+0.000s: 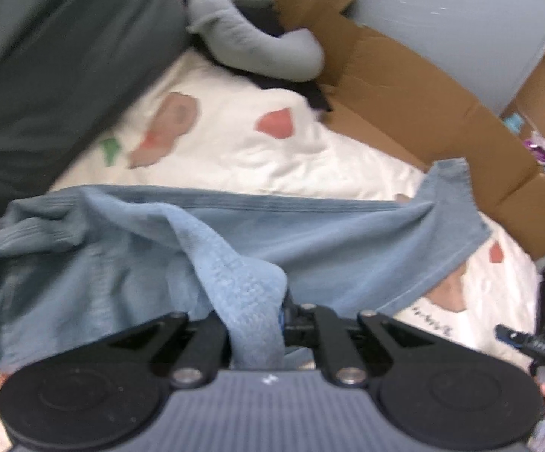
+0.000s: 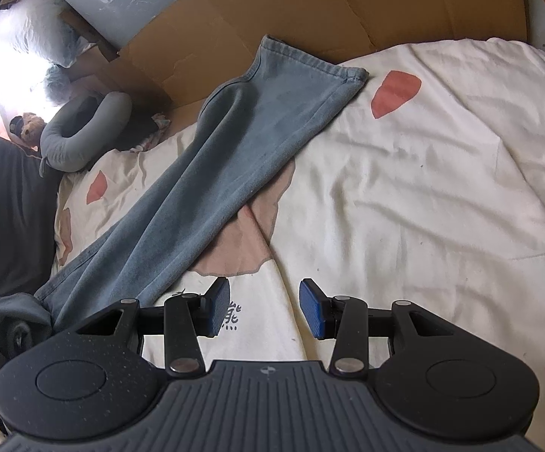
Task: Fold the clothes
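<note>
Two tongs differ: the left tongs [image 1: 257, 324] pinch the jeans [image 2: 234, 143], whose legs run toward the bed's [image 2: 423, 188] cardboard-lined edge, while the right tongs [image 2: 264, 310] gape wide beside them.

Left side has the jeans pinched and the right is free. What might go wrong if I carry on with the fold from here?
1. The left hand-held gripper holds only a bunched ridge of the jeans, so the fabric may slip out or the fold come out skewed.
2. The leg hem rests against the cardboard and could snag or drag when pulled.
3. The right hand-held gripper is open over the quilt, beside the jeans; closing here would likely pinch bedding instead.
</note>
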Available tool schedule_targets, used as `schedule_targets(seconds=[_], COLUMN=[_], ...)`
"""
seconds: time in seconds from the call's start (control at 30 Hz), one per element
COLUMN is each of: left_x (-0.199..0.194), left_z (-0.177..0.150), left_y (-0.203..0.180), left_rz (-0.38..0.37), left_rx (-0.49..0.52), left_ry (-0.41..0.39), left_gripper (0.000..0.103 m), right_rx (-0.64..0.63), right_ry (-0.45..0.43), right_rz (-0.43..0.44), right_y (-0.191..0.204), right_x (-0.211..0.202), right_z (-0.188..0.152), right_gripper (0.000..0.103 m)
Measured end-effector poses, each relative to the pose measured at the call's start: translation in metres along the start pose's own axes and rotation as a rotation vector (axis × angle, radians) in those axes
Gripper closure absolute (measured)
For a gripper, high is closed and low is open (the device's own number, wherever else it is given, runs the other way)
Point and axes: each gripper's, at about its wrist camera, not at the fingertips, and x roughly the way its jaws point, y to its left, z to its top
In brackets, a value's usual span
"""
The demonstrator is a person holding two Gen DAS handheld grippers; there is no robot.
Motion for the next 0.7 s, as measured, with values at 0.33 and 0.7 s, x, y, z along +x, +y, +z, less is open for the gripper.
schedule_targets(seconds=[0.33, 0.7], left_x=[0.059, 0.061], left_z=[0.005, -0.009], left_y=[-0.023, -0.019], left_rz=[-0.079, -0.051], left_rx=[0.001, -0.023], left_ry=[0.034, 0.064], left_gripper=[0.098, 0.044], right_rx=[-0.023, -0.057], right_ry=[0.041, 0.077], right_rz=[0.002, 0.017], right_y=[0.003, 0.009], right_x=[0.006, 0.011], right_z=[-0.008, -0.015], right_gripper=[0.055, 0.055])
